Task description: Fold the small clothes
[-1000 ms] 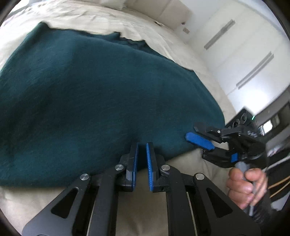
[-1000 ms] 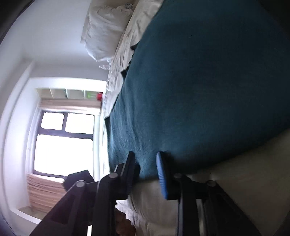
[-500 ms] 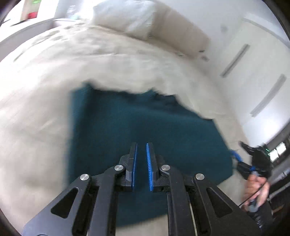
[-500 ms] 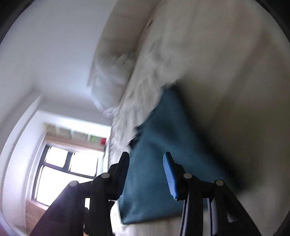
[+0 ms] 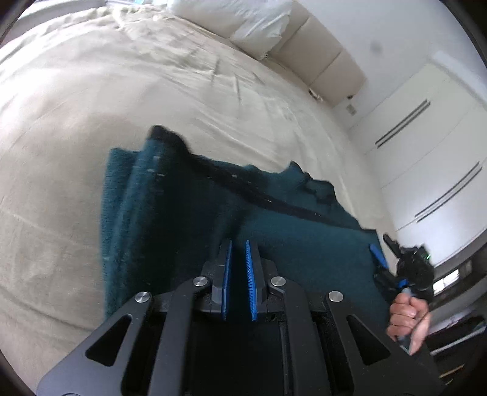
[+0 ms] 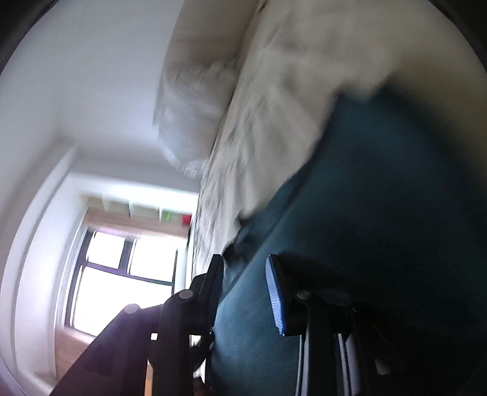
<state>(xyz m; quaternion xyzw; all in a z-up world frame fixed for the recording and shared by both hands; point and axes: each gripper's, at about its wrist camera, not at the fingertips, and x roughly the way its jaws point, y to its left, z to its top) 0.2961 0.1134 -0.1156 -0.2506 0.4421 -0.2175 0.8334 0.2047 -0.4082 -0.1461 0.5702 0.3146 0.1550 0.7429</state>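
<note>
A dark teal knitted garment [image 5: 194,222] lies on the cream bed [image 5: 91,91], its near part lifted and doubled over the far part. My left gripper [image 5: 239,246] is shut on the garment's near edge, pads close together with cloth between. My right gripper [image 5: 379,259] shows at the garment's right corner in the left wrist view. In the right wrist view the teal garment [image 6: 365,213] passes between the right gripper's [image 6: 243,268] jaws, which stand apart around the cloth; the view is blurred.
White pillows [image 5: 243,18] and a padded headboard [image 5: 322,67] are at the far end of the bed. White wardrobe doors [image 5: 426,137] stand to the right. A window [image 6: 121,274] shows in the right wrist view.
Both grippers have risen and moved forward over the bed with the garment's near edge. The garment went from spread flat to partly doubled over itself.
</note>
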